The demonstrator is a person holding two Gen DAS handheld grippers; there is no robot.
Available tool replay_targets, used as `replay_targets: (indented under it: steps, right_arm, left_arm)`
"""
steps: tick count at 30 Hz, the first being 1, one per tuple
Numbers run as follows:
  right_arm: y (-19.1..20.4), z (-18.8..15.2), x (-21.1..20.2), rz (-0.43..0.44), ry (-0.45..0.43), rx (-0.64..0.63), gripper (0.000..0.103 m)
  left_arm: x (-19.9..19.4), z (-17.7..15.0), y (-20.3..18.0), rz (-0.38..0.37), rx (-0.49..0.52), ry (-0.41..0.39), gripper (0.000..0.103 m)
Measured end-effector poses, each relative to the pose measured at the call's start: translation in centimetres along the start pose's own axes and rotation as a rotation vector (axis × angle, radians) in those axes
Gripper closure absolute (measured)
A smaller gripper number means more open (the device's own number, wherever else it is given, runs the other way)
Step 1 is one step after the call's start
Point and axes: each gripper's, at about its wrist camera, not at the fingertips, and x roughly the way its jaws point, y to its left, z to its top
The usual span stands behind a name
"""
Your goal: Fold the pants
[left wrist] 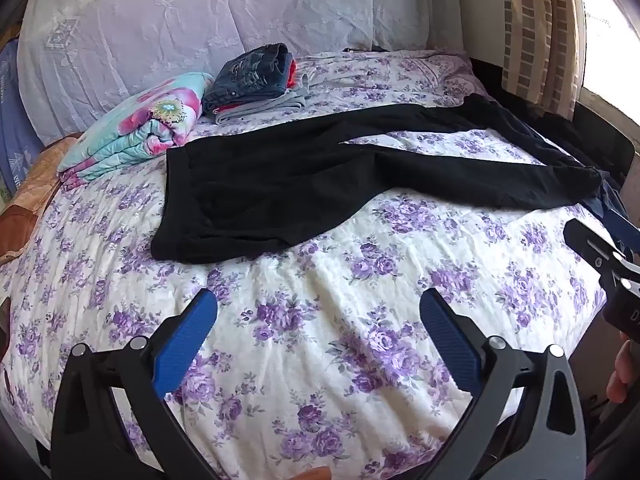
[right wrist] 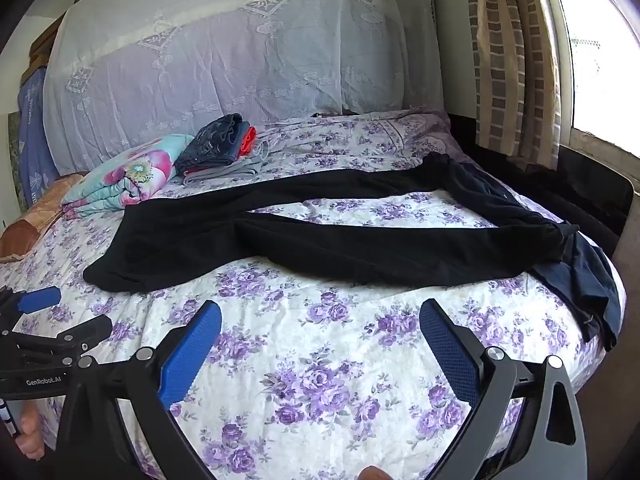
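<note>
Both wrist views near bed (left wrist: 320, 320) edge, angled down; share black pants (right wrist: 280, 236).

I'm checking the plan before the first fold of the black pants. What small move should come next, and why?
Probably move both grippers forward over the bedspread to the black pants. The pants lie spread flat, legs apart in a V, unfolded. The left gripper and right gripper are open, empty and short of the cloth.

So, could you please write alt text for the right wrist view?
Black pants lie spread flat, legs apart, across a purple-flowered bedspread. The right tongs hover open and empty in front; folded clothes sit behind.
</note>
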Motion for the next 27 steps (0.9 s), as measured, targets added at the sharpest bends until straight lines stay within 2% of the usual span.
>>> replay_targets:
  steps: [27]
  right_arm:
    - [0.16, -0.38, 0.61, -0.006, 0.018, -0.010, 0.003]
  left_arm:
    - [0.37, -0.26, -0.10, -0.017, -0.008, 0.015, 0.004]
